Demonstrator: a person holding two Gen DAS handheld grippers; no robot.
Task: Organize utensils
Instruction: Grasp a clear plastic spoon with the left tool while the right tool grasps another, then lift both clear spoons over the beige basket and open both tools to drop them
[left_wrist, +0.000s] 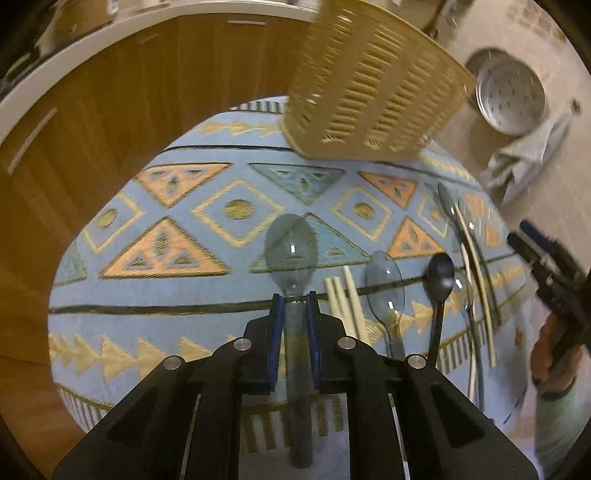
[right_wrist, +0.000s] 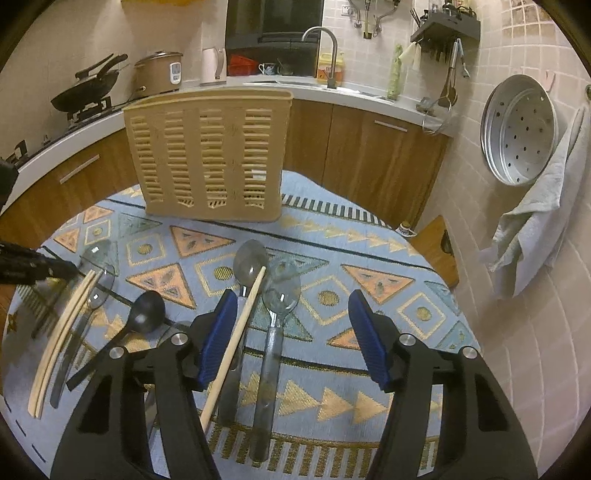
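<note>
here a clear spoon (left_wrist: 291, 243) is clamped by the neck in the left gripper (left_wrist: 295, 301); it should be kept level toward the far basket (left_wrist: 373, 92), while the right gripper (right_wrist: 291, 314) is spread apart.

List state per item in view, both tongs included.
left tongs: shut on the clear plastic spoon, at its neck
right tongs: open, nothing held
beige slotted plastic utensil holder: upright on the blue patterned cloth
black plastic spoon: lying flat on the cloth
pair of wooden chopsticks: lying side by side
</note>
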